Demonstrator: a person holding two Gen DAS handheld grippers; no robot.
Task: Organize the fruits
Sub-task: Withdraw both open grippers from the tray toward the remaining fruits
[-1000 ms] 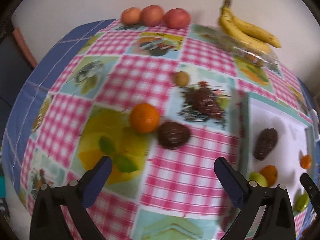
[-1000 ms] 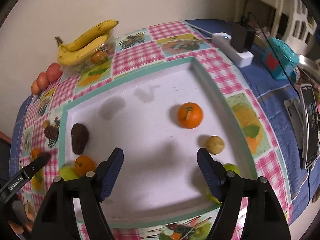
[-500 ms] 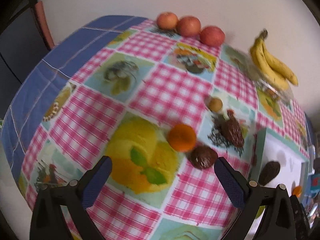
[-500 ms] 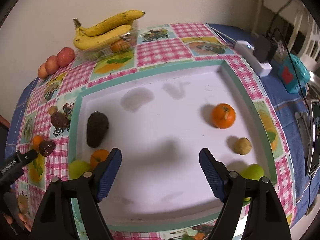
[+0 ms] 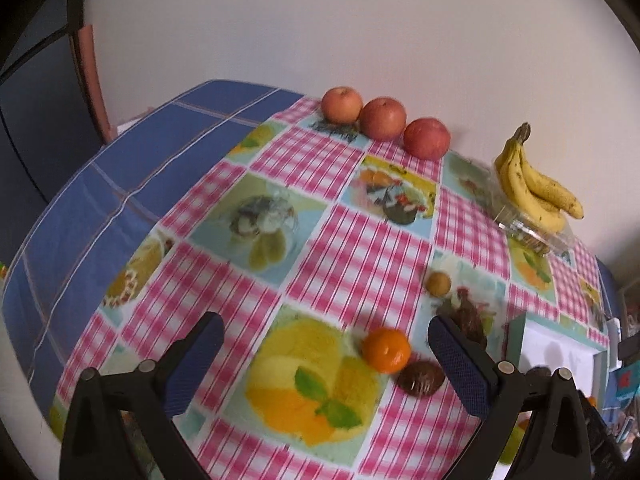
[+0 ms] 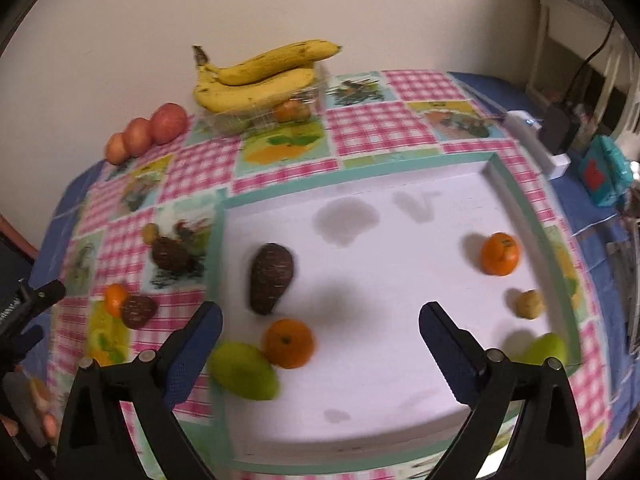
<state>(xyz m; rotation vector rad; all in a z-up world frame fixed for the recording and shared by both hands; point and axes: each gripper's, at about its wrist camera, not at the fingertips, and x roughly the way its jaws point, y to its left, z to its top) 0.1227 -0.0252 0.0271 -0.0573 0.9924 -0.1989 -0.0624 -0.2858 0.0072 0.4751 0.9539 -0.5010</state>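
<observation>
overhead, right gripper (image 6: 320,328) hanging above white tray (image 6: 400,396), jaws opening wide, nothing sitting between them. tray holding 6 fruits: dark avocado (image 6: 271,278), orange (image 6: 289,343) touching green fruit (image 6: 244,370) at near left; second orange (image 6: 500,253), small tan fruit (image 6: 529,304), another green fruit (image 6: 546,350) along right wall. left gripper (image 5: 325,360) spread, holding nothing, hovering over checked cloth (image 5: 360,248). loose orange (image 5: 386,350) lying against dark brown fruit (image 5: 421,378) on cloth, outside tray. 3 apples (image 5: 382,118) and bananas (image 5: 532,190) sitting by wall.

Warm indoor light, soft shadows on tray (image 6: 400,300); fisheye bending, dark corners, perhaps slight motion blur.
</observation>
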